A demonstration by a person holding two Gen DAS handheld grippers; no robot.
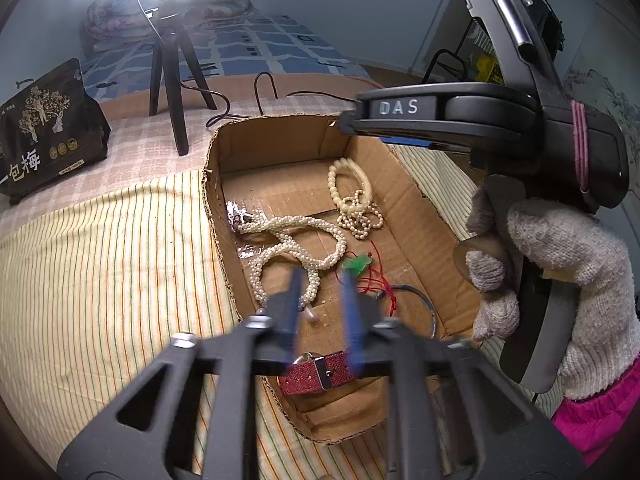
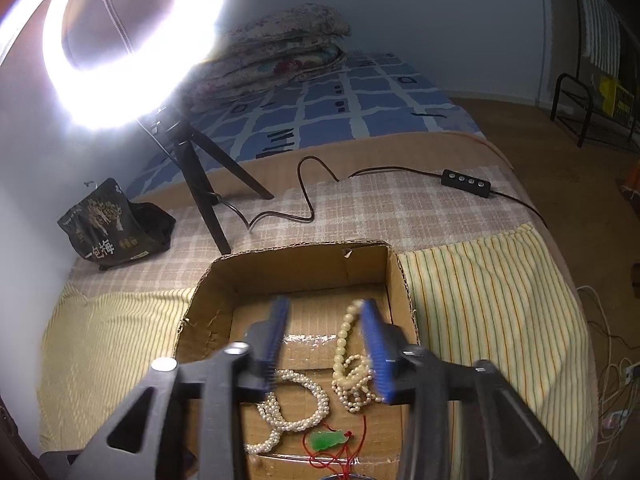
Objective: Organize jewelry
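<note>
An open cardboard box (image 1: pixel 224 148) (image 2: pixel 304 264) lies on the striped cloth. In it are a white pearl necklace (image 1: pixel 296 240) (image 2: pixel 300 400), a cream bead strand (image 1: pixel 354 196) (image 2: pixel 352 376), a green pendant on red cord (image 1: pixel 360 264) (image 2: pixel 328 438), a thin metal bangle (image 1: pixel 420 296) and a red glitter watch strap (image 1: pixel 316 372). My left gripper (image 1: pixel 322 280) hovers open over the box's near half, empty. My right gripper (image 2: pixel 324 312) is open above the cream beads, empty; its body (image 1: pixel 460 120) shows in the left wrist view, held by a gloved hand (image 1: pixel 560 280).
A ring light (image 2: pixel 132 40) on a black tripod (image 1: pixel 172 80) stands behind the box, with its cable and switch (image 2: pixel 466 184) on the checked blanket. A black snack bag (image 1: pixel 44 128) sits at the left. Folded quilts (image 2: pixel 276 52) lie on the bed behind.
</note>
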